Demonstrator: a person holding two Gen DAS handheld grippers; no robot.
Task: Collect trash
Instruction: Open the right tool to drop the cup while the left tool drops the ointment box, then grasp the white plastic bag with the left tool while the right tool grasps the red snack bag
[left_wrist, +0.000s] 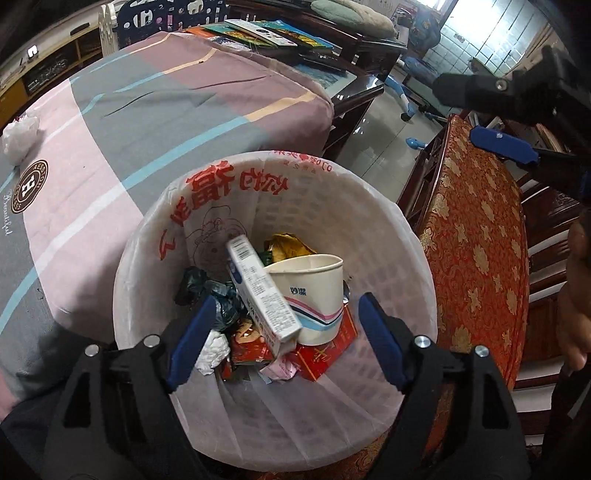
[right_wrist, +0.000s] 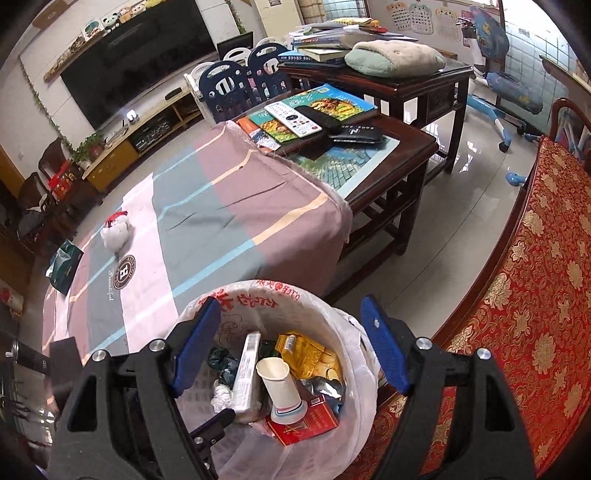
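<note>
A white bin (left_wrist: 402, 236) lined with a red-printed plastic bag holds trash: a paper cup (left_wrist: 314, 291), a white carton (left_wrist: 262, 291), a red box (left_wrist: 325, 354), a yellow wrapper (left_wrist: 286, 247) and crumpled bags. My left gripper (left_wrist: 286, 339) is open and empty right above the bin. My right gripper (right_wrist: 291, 350) is open and empty, higher above the same bin (right_wrist: 364, 369); the cup (right_wrist: 279, 384) and carton (right_wrist: 247, 373) lie below it. On the clothed table lie a crumpled white bag (right_wrist: 115, 230) and a dark green packet (right_wrist: 65, 265).
The table cloth (right_wrist: 207, 206) is pink and grey with stripes. A dark wood side table (right_wrist: 388, 166) carries books and remotes. A red-and-gold cushioned bench (right_wrist: 535, 295) stands right of the bin. The white bag also shows in the left wrist view (left_wrist: 20, 134).
</note>
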